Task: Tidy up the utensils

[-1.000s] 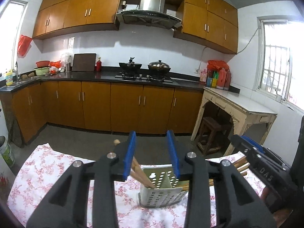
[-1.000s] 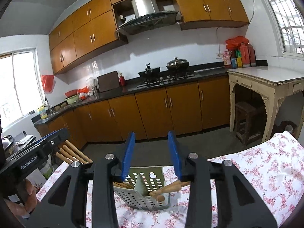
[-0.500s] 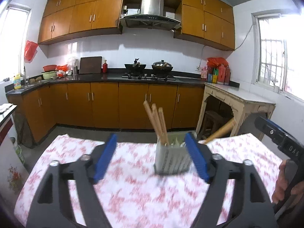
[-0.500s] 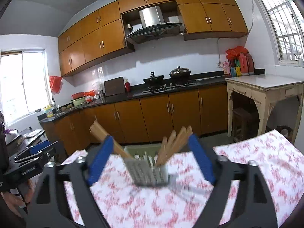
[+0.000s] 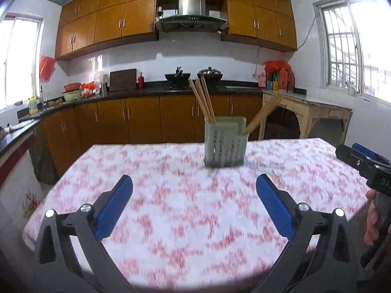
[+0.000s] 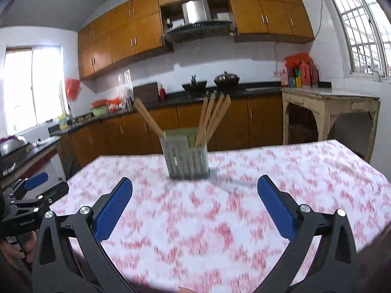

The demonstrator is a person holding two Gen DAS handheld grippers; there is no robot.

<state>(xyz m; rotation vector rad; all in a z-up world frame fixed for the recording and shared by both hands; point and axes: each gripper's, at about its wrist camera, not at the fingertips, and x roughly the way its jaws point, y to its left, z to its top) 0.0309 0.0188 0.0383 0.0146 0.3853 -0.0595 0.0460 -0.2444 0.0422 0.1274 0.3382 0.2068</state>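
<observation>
Your left gripper (image 5: 194, 190) and right gripper (image 6: 194, 190) have both just been opening and now stand spread wide with nothing between them. The utensil holder (image 5: 225, 142) stands upright on the floral tablecloth (image 5: 171, 207), straight ahead and well apart from both, neither plainly nearer. Its chopsticks (image 6: 212, 117) lean upward. The left view shows three sticks left, one right; the right view reverses this.

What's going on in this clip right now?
A person holds a claw in each hand over a floral tablecloth. Both the left claw and the right claw have just been opening and now stand wide and empty. The perforated utensil holder stands upright on the table, apart from both, with wooden chopsticks sticking out of it.
</observation>
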